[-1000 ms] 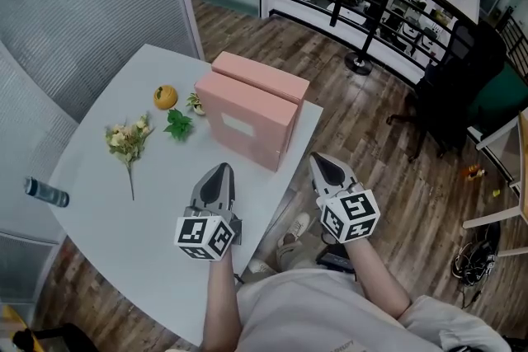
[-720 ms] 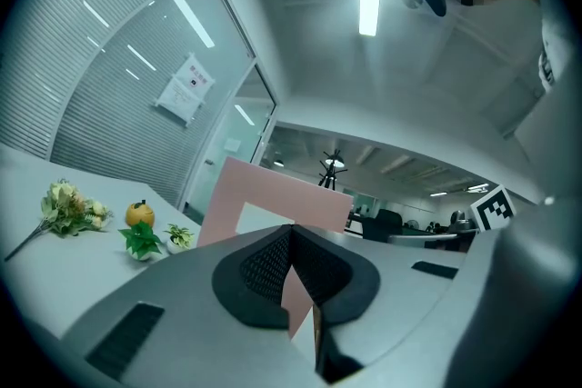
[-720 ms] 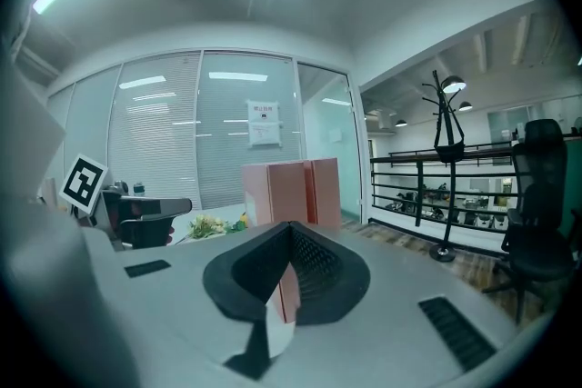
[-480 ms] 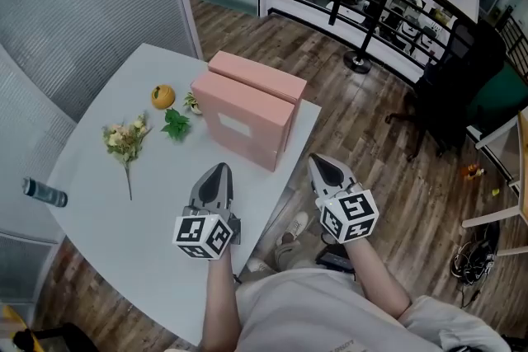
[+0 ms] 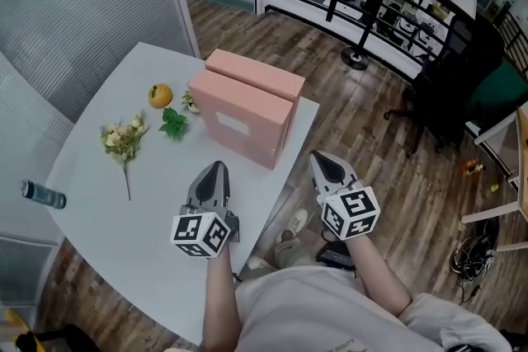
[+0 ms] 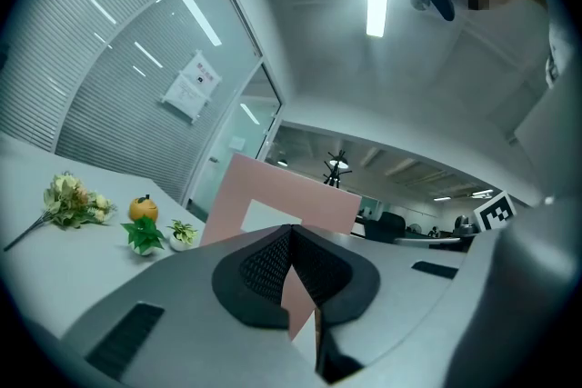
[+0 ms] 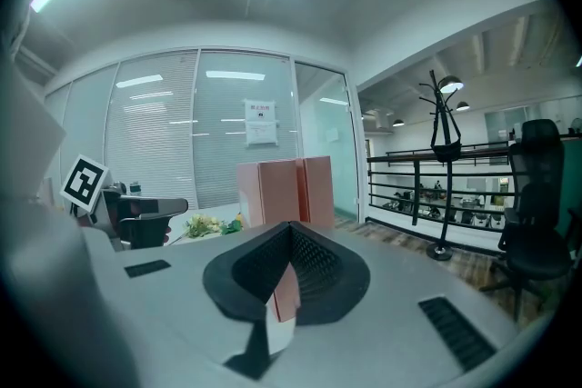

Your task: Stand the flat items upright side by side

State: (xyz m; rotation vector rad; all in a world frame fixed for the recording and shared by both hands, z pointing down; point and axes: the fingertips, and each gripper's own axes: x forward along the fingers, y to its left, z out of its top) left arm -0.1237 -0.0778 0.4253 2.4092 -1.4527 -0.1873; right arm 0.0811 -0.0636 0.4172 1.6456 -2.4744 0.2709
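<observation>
Two flat pink cardboard boxes [image 5: 243,115] upright side by side, long edges level, ahead of left tool [image 5: 214,171] and right tool [image 5: 323,162], both pointing forward, closed, empty

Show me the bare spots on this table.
Bare: the near stretch of table between the flower sprig and left gripper; also the far corner behind the orange. Crowded: from the orange to the pink boxes.

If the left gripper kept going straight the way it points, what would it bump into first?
Probably the nearer pink box, which stands straight ahead of the left gripper on the table; nothing seems to lie between them.
</observation>
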